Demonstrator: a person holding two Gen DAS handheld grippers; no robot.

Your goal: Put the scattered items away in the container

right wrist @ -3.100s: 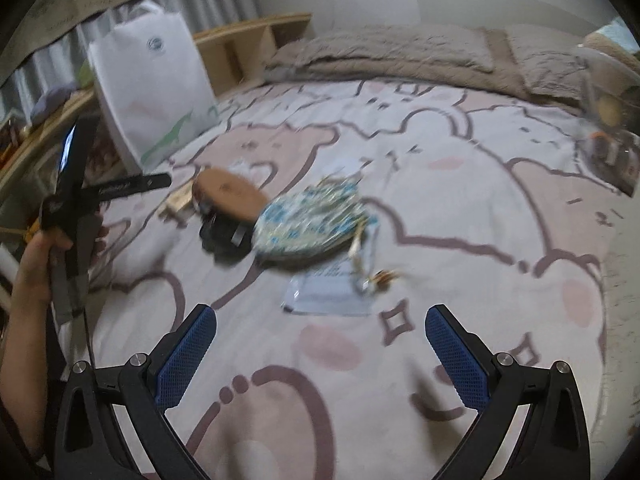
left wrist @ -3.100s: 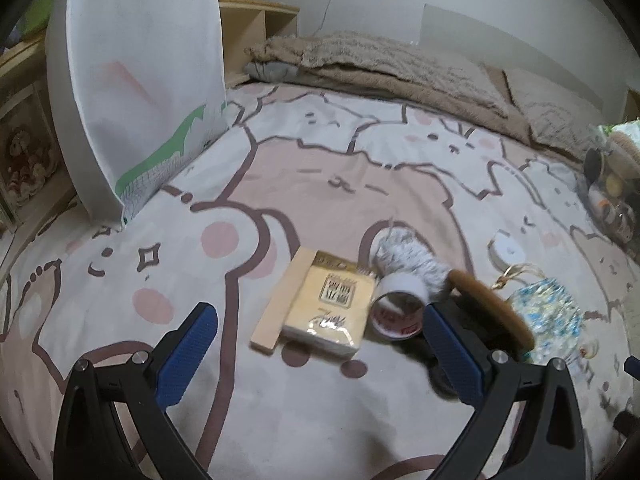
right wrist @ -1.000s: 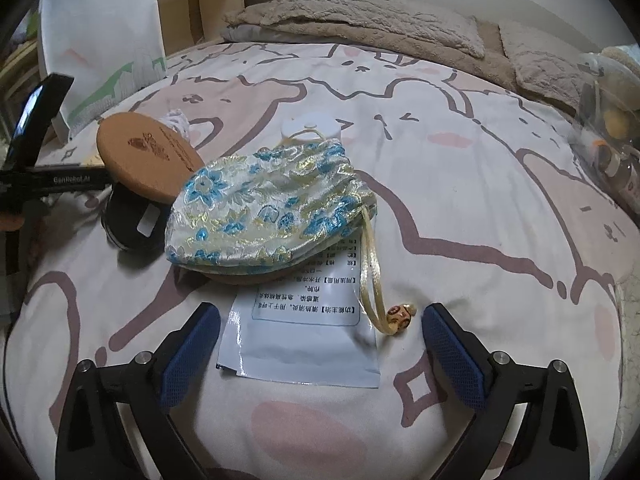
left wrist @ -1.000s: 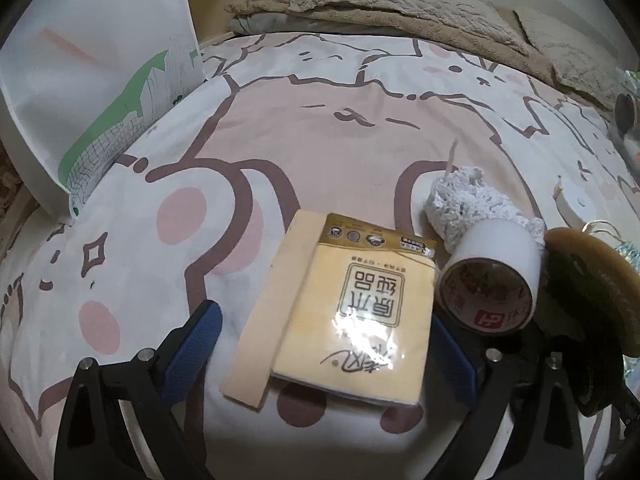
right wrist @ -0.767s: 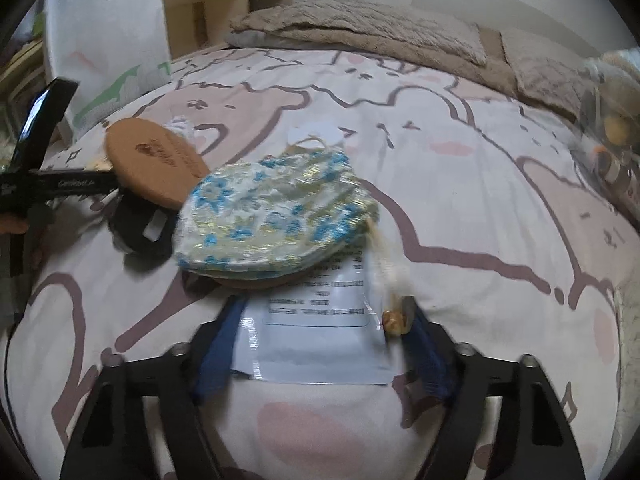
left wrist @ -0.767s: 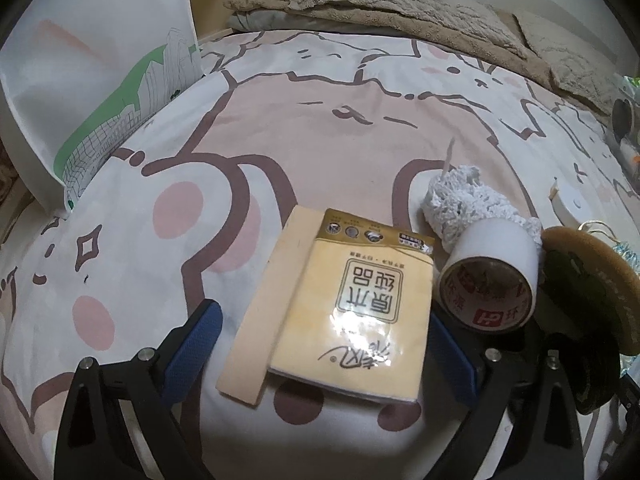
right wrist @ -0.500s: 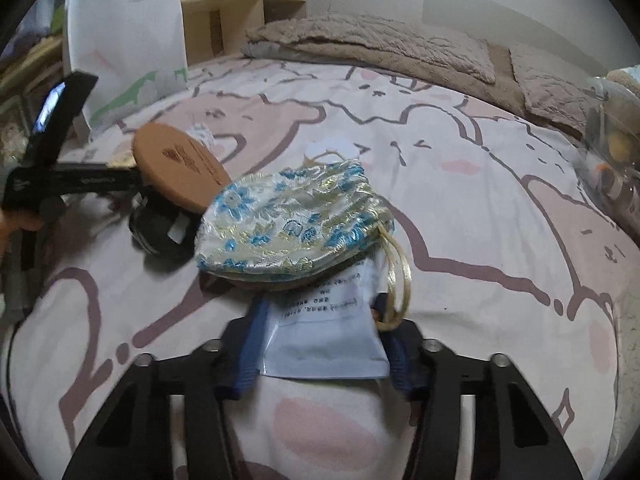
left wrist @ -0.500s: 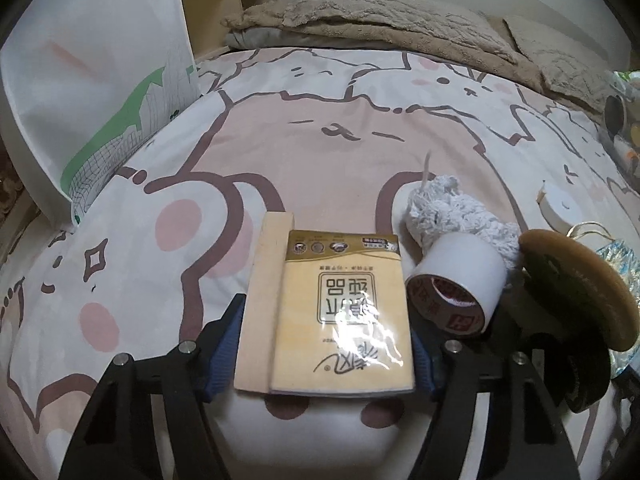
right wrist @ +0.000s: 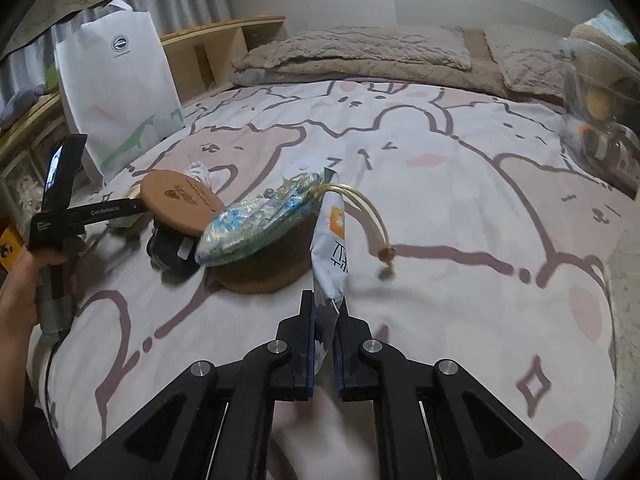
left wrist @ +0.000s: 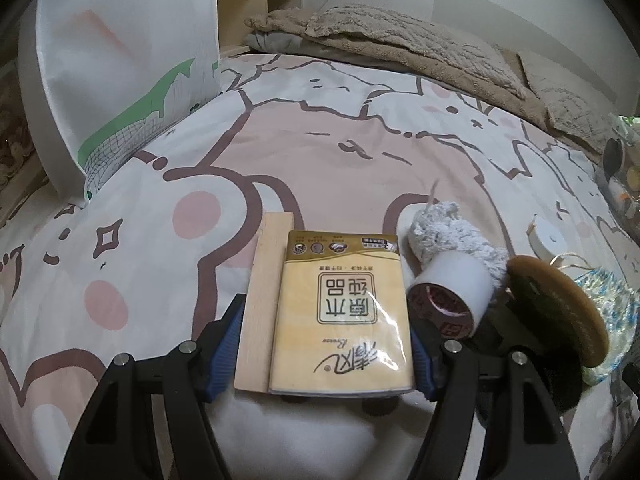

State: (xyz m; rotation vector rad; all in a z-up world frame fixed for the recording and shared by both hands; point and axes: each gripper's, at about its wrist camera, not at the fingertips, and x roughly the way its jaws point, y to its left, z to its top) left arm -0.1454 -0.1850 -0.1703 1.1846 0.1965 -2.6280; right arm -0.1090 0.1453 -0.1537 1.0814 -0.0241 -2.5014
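A yellow tissue pack point(left wrist: 344, 312) lies on the bed beside a flat wooden strip point(left wrist: 264, 296). My left gripper point(left wrist: 322, 354) is shut on the pair, one pad on the strip and the other on the pack's right edge. My right gripper point(right wrist: 325, 310) is shut on a white sachet point(right wrist: 330, 248), whose far end stands lifted off the bed. A floral drawstring pouch point(right wrist: 256, 216) leans against the sachet over a round cork mat point(right wrist: 264, 272). The white paper bag point(left wrist: 120, 72) stands upright at the back left, also in the right wrist view point(right wrist: 116, 92).
A tape roll point(left wrist: 452, 296), a white knitted bundle point(left wrist: 444, 232), a round wooden disc point(left wrist: 556, 308) on a black object point(right wrist: 168, 252) and a small white disc point(left wrist: 548, 236) lie right of the tissue pack. A clear tub point(right wrist: 600, 120) sits far right. A hand point(right wrist: 20, 280) is at the left edge.
My left jaws closed onto the tissue pack and wooden strip. My right jaws closed on the white sachet and raised it, tipping the floral pouch up and swinging its cord.
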